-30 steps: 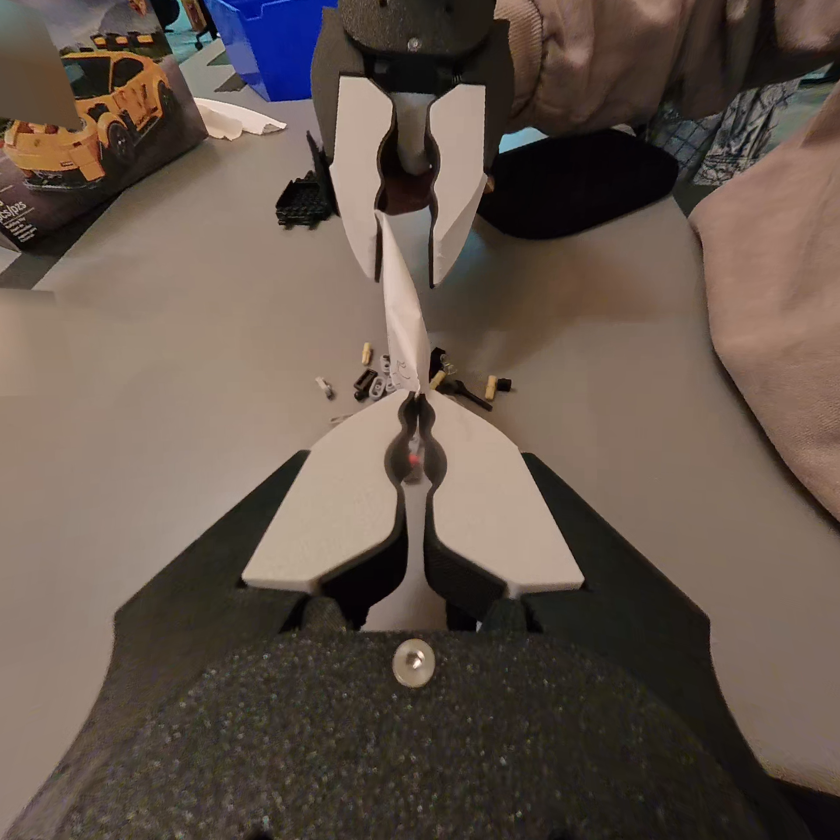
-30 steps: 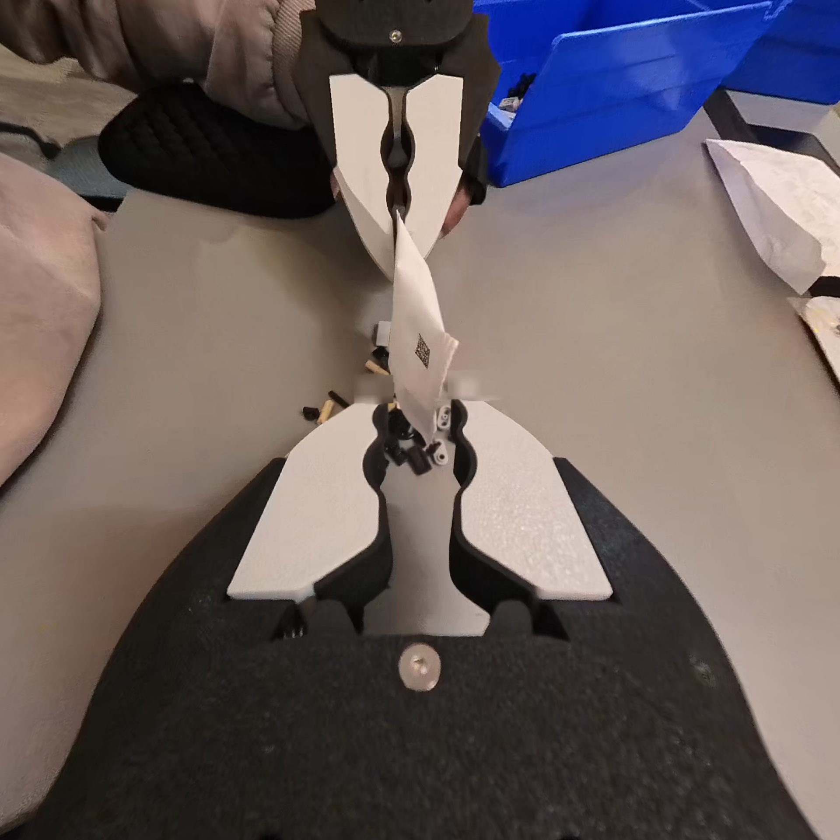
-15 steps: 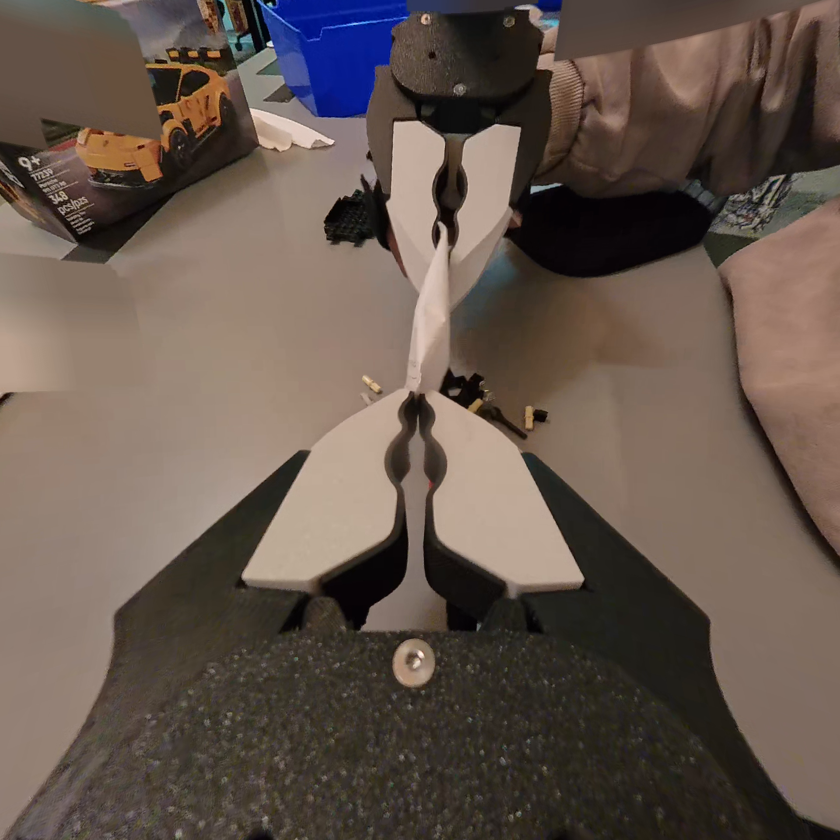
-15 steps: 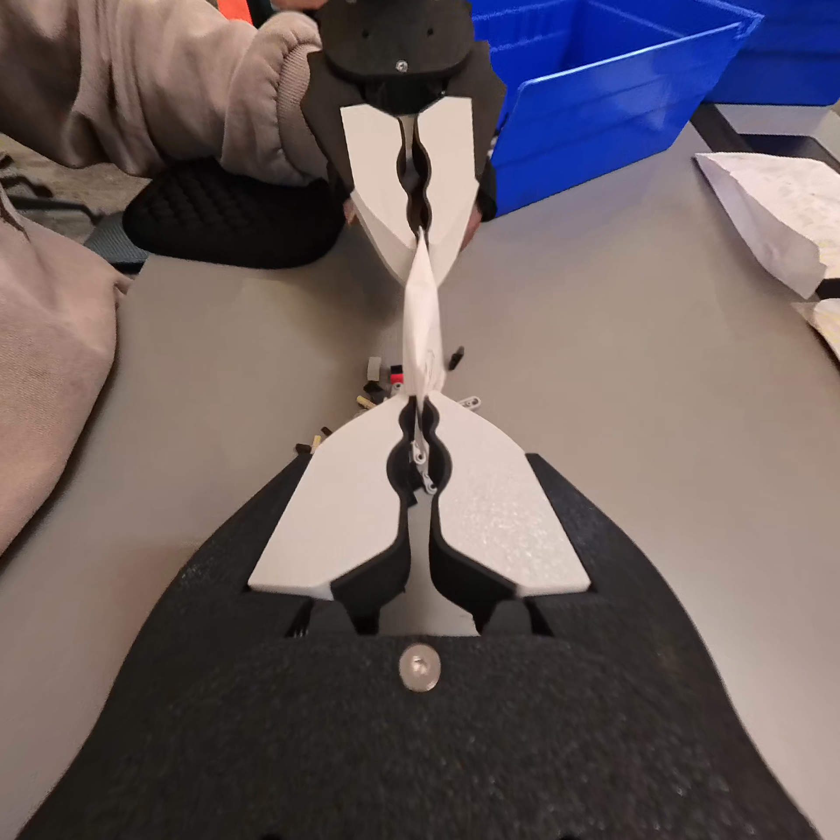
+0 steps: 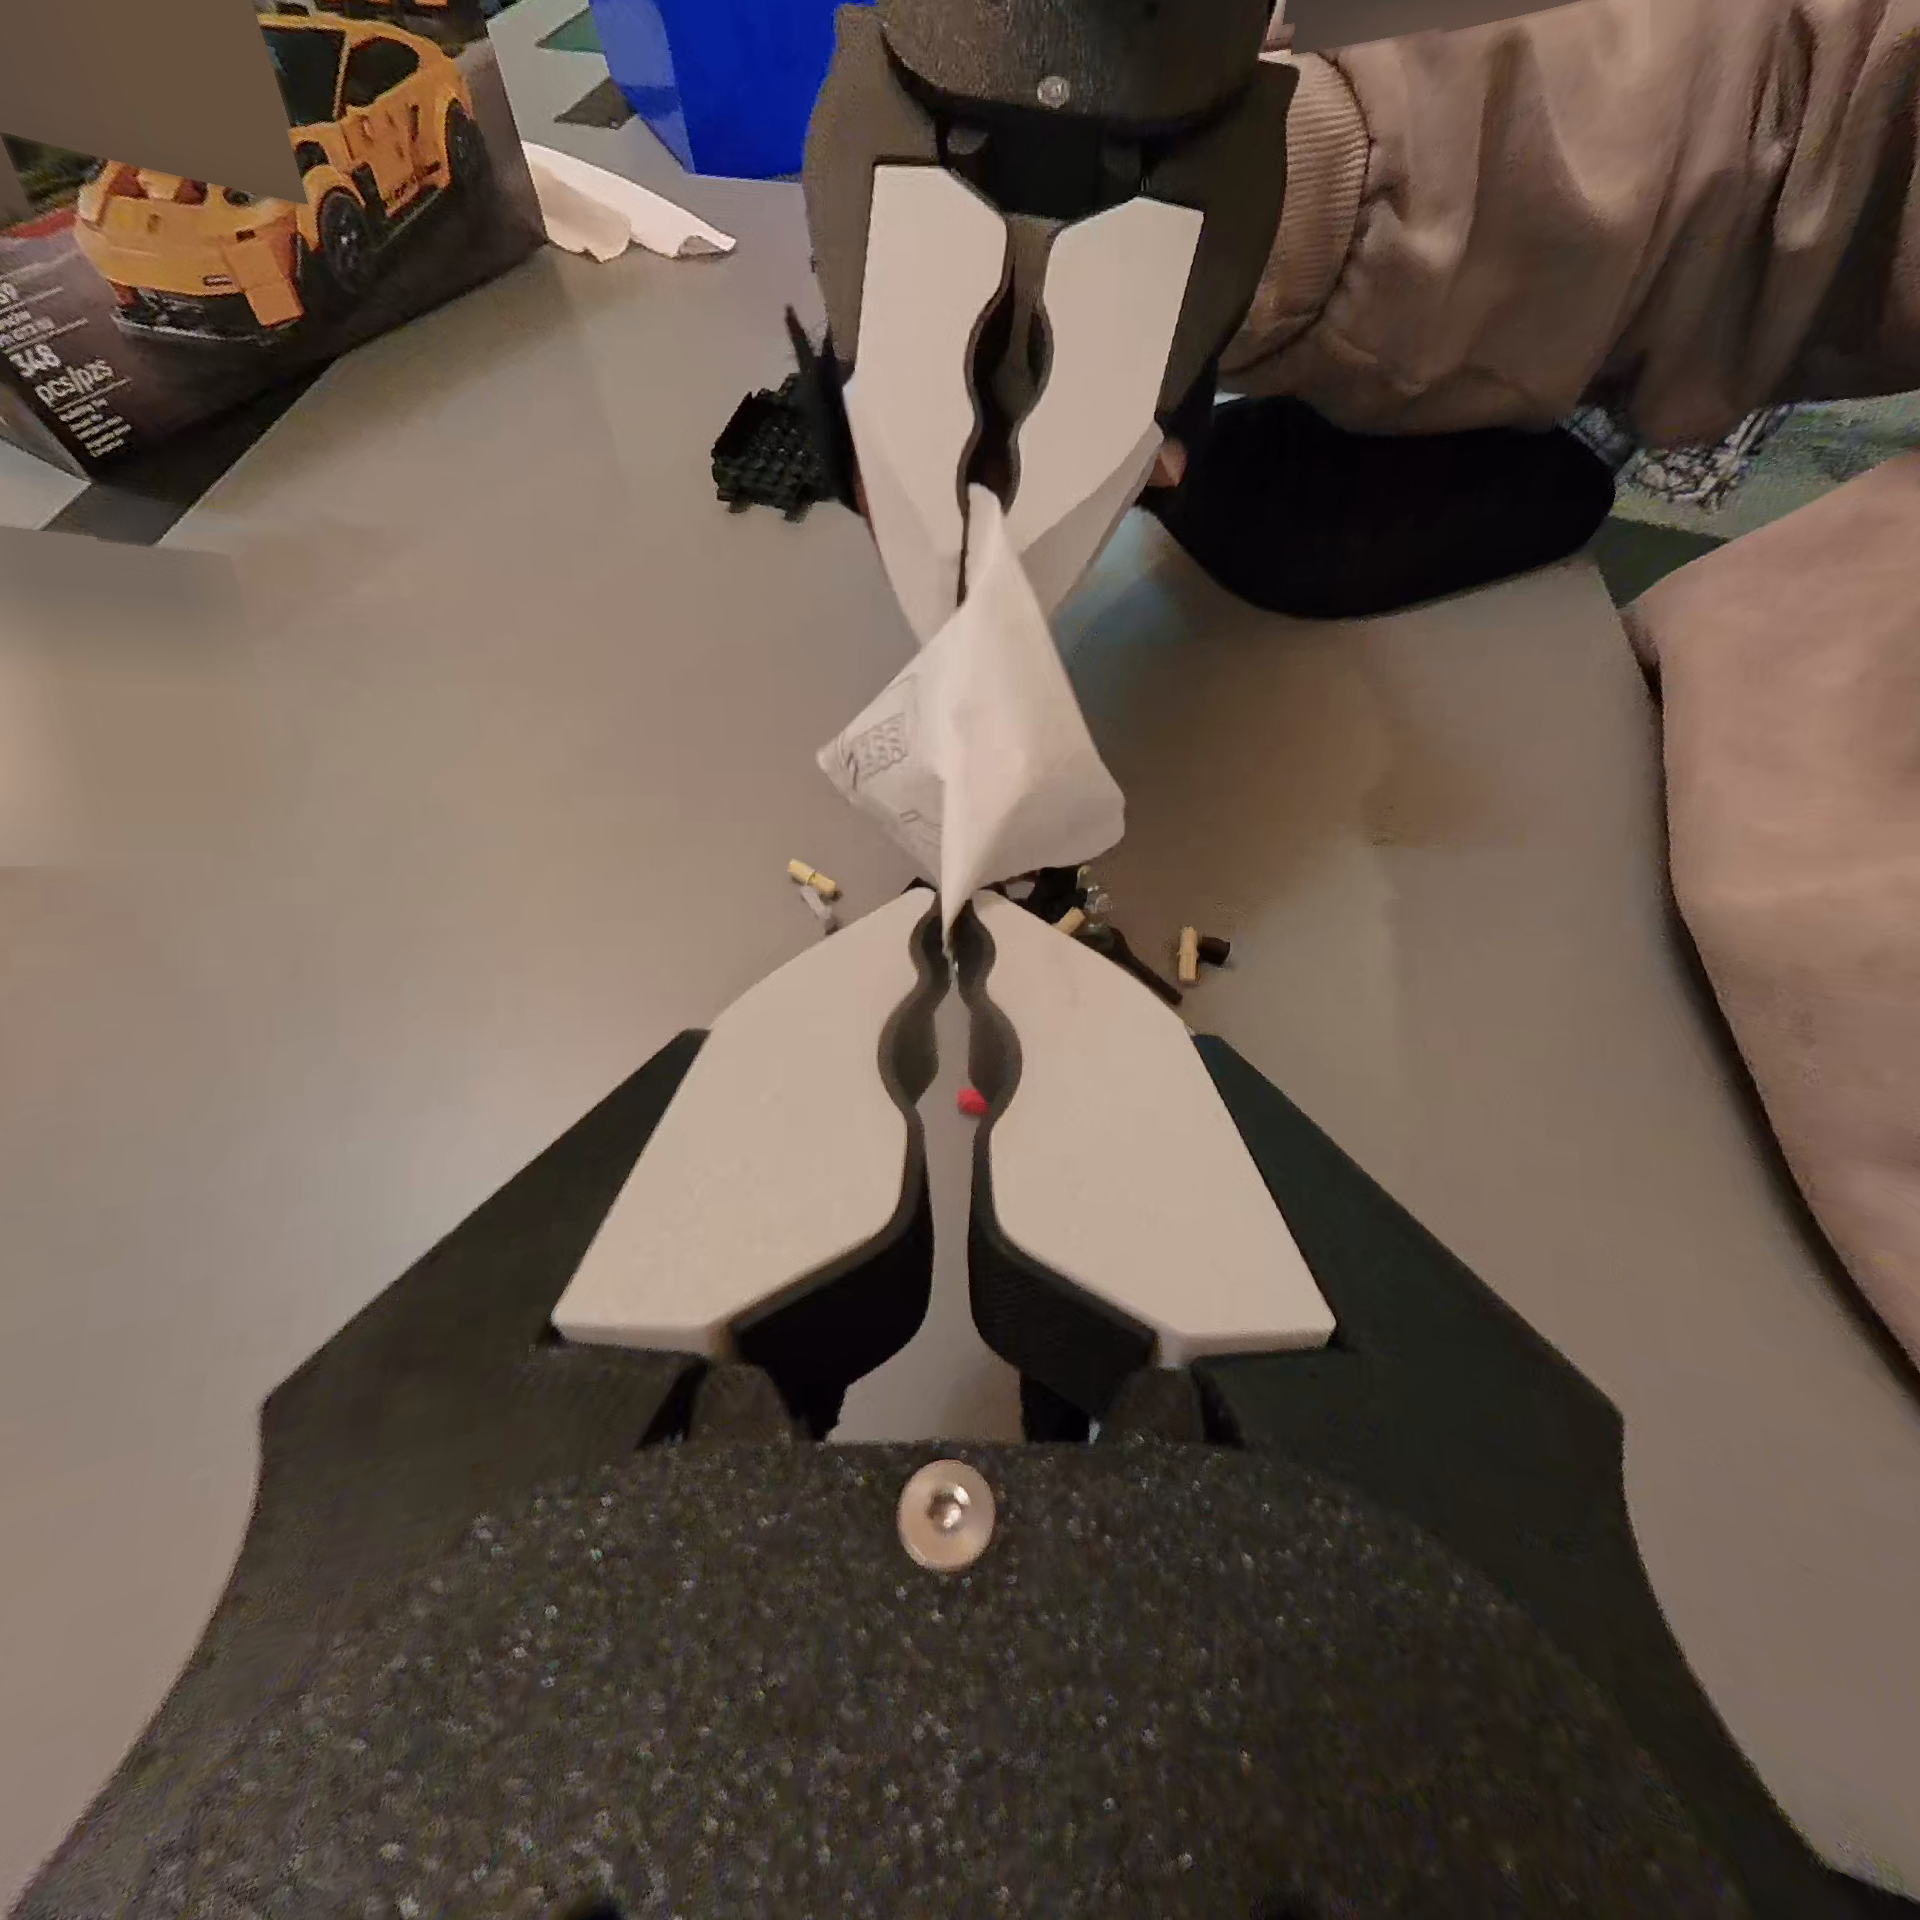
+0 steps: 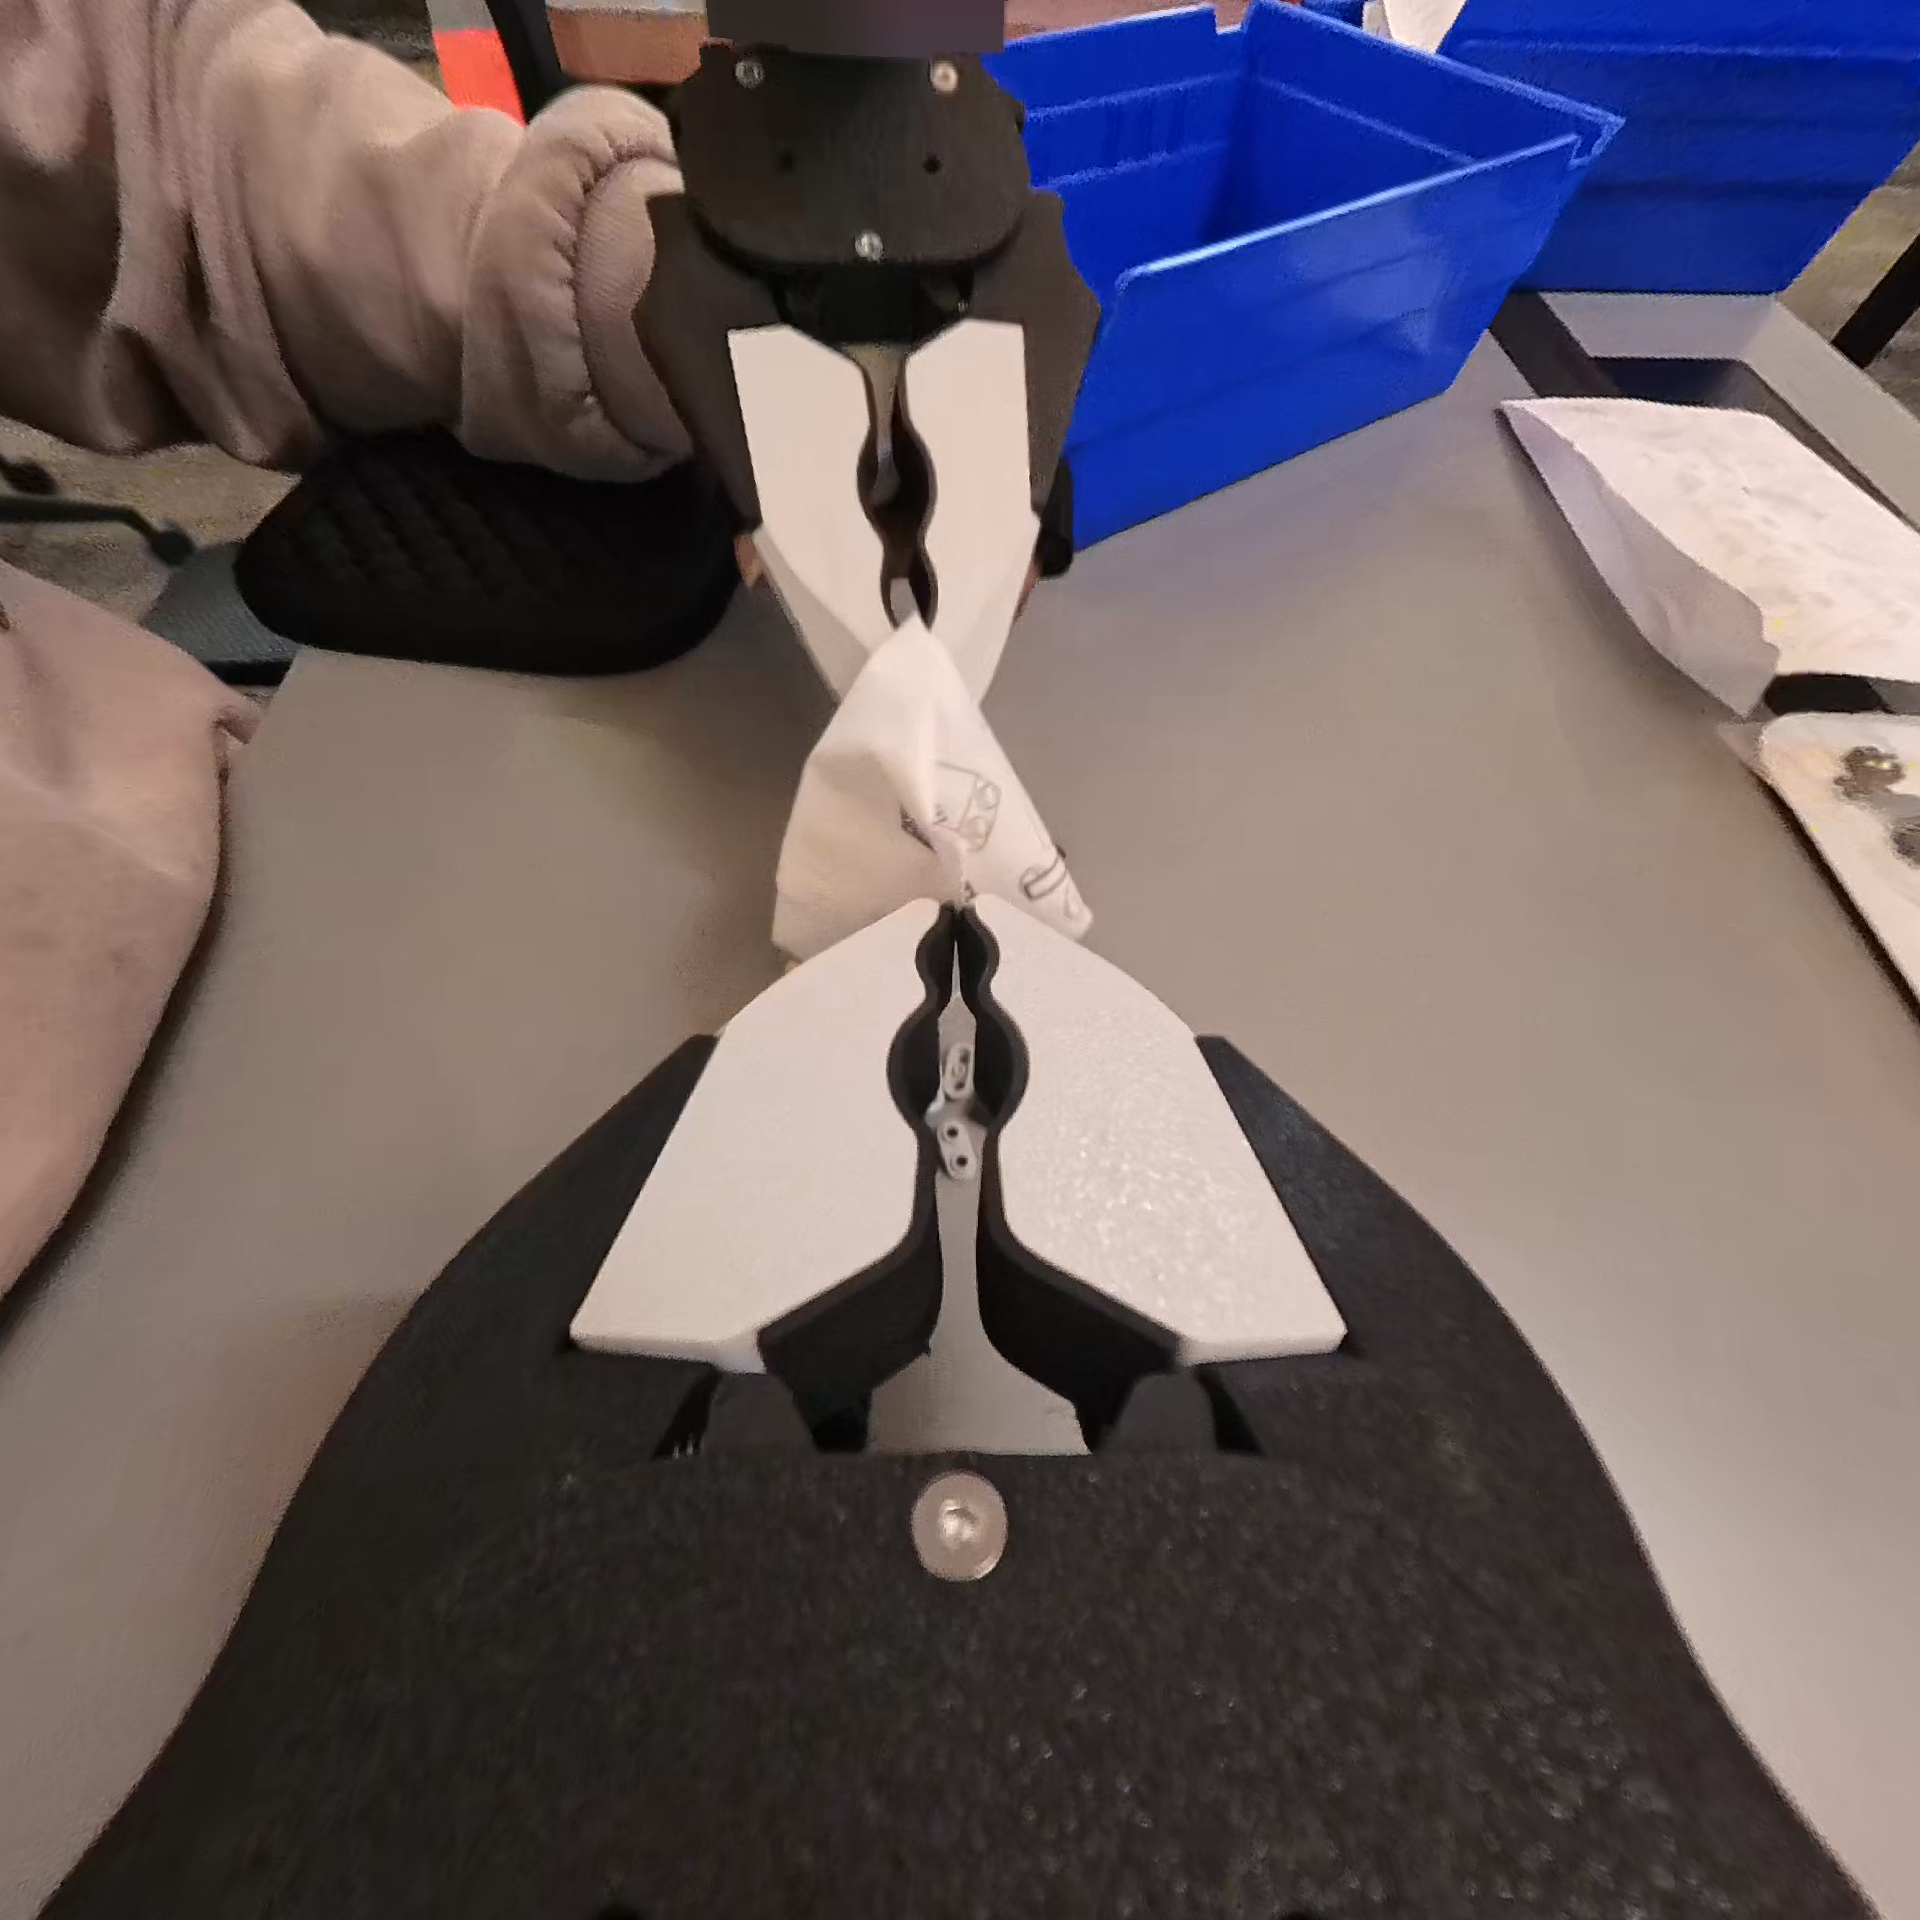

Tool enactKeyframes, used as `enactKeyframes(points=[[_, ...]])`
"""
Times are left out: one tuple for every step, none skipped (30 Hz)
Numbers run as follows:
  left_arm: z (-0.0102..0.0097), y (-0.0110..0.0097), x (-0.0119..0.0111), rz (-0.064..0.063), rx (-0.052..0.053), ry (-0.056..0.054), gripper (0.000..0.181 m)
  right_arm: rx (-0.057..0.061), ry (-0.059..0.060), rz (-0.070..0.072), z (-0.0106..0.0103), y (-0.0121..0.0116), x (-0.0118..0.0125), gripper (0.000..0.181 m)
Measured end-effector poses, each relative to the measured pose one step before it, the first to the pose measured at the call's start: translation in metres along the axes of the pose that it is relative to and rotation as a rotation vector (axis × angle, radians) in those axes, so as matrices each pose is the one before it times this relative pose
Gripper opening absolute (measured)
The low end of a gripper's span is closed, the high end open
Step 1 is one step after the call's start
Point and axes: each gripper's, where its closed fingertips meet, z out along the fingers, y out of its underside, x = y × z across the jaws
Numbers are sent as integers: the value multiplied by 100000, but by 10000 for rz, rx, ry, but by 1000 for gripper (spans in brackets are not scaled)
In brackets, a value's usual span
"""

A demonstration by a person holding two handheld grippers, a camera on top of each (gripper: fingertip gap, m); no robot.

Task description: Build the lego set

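Two claws face each other above a grey worktop (image 5: 416,779). The left claw (image 5: 948,914) and right claw (image 6: 951,906) each pinch opposite ends of a white paper bag (image 5: 982,748), held above scattered lego pieces (image 5: 1132,935).
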Motion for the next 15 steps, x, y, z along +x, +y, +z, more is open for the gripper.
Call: enactKeyframes(points=[[55,-144,-280,28,-60,-153,1,-18,-108,71,138,-170,0,0],[-370,23,-547,85,-83,-285,1,-45,42,34,-203,57,236,0],[-656,105,-632,-73,-34,-260,0,76,108,51,-536,45,304,0],[-631,-47,-336,-192,133,-69,0,94,83,122,-547,6,259,0],[-265,-497,315,-235,322,257,0,176,-70,121,-152,-309,-90,0],[258,30,-70,-24,-170,-110,0,-65,-76,-7,274,-150,-227,0],[514,44,48,213,-190,-90,0,-102,-11,-193,552,-136,-243,0],[448,-158,174,42,-68,81,1,-127,-34,-184,593,-58,-255,0],[99,-54,-57,-90,-89,38,1,-190,72,-141,346,144,13,0],[-339,176,-396,-45,-127,-121,1,-22,82,-35,-174,90,171,0],[-619,370,-472,-127,-105,-105,0,75,0,211,-597,112,211,0],[-547,108,-81,-221,129,141,1,197,100,259,-699,-17,396,0],[-83,-425,632,-341,264,420,0,92,-110,175,-242,-60,-38,0],[419,430,-58,233,-451,-206,0,-230,-15,-29,168,227,-63,0],[549,-101,219,390,-90,-75,0,-23,10,-174,410,-94,-160,0]])
